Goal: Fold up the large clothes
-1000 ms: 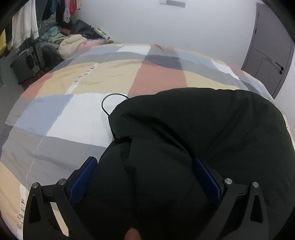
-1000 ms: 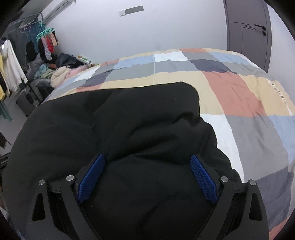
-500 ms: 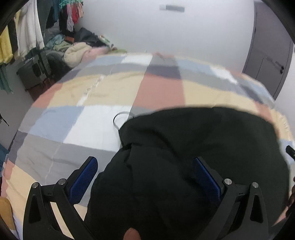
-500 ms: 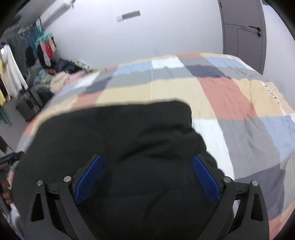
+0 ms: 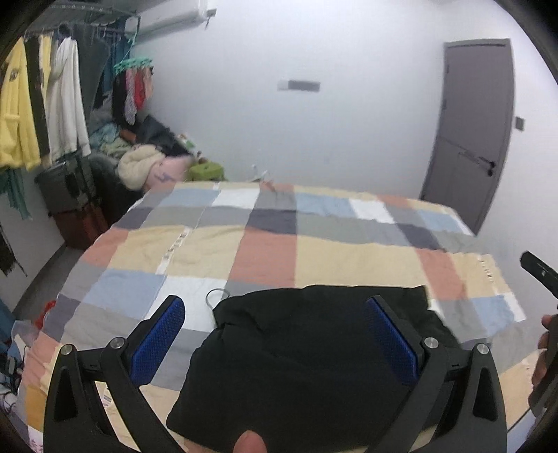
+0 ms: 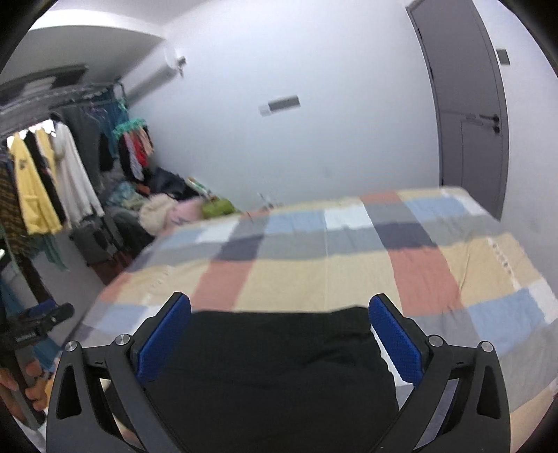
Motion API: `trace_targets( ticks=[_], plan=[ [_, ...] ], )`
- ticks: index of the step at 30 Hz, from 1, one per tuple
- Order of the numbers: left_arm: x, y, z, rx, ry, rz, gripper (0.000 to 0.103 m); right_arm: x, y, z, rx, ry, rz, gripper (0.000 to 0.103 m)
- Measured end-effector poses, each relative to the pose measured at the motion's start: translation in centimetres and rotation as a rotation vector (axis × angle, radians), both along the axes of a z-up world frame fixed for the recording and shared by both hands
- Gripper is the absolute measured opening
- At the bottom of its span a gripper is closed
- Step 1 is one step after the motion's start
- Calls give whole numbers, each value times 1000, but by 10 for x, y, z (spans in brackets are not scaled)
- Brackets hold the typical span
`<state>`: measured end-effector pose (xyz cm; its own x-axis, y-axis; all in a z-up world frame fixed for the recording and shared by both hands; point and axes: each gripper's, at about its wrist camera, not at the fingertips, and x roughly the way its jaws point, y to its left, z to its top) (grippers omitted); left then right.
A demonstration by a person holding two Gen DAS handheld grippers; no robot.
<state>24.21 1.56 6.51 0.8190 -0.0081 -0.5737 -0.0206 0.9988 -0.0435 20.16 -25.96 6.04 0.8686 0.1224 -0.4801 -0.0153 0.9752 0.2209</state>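
Black garment (image 5: 300, 362) folded into a bulky pad on the near part of the bed (image 5: 265, 251), close to the near edge, over the grey, white and cream squares of the patchwork cover. Thin loop of cord (image 5: 215, 296) lying on the cover just beside the garment's far left corner.

Left gripper (image 5: 275, 334) above the garment, fingers (image 5: 158, 339) spread wide, blue pads well apart and pressing on nothing; garment seen below and between them, no visible contact. Fingertip of the holding hand at the bottom edge of the left wrist view.

Right gripper (image 6: 279, 334) likewise over the garment, fingers (image 6: 164, 339) opening, at their widest, pads clear of the fabric; garment visible between them in the picture but not gripped. Right wrist view blurred across the bed.

Part of the right gripper and its hand (image 5: 544, 362) at the right edge of the left wrist view; left hand (image 6: 24, 383) with its gripper body at the lower left edge of the right wrist view.

Beyond the bed's far left corner: heap of clothes and bedding (image 5: 146, 167) on the floor against the white wall, dark suitcase (image 5: 62, 188) beside it. Clothes rail (image 5: 42, 115) along the left wall, hung with yellow, white and dark garments. Grey door (image 5: 470, 139) past the bed's far right corner. Air conditioner (image 5: 174, 17) high on the wall.
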Motion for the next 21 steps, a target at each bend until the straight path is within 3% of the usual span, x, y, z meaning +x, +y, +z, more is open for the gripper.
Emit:
trace_targets(
  ticks=[11, 16, 21],
  plan=[
    [-95, -14, 76, 40, -127, -2, 103, -90, 34, 87, -51, -150, 32, 103],
    [-134, -16, 89, 42, -149, 7, 103, -126, 49, 99, -55, -204, 39, 103],
    [-172, -18, 90, 36, -155, -5, 103, -149, 65, 92, -65, -198, 45, 103]
  ],
)
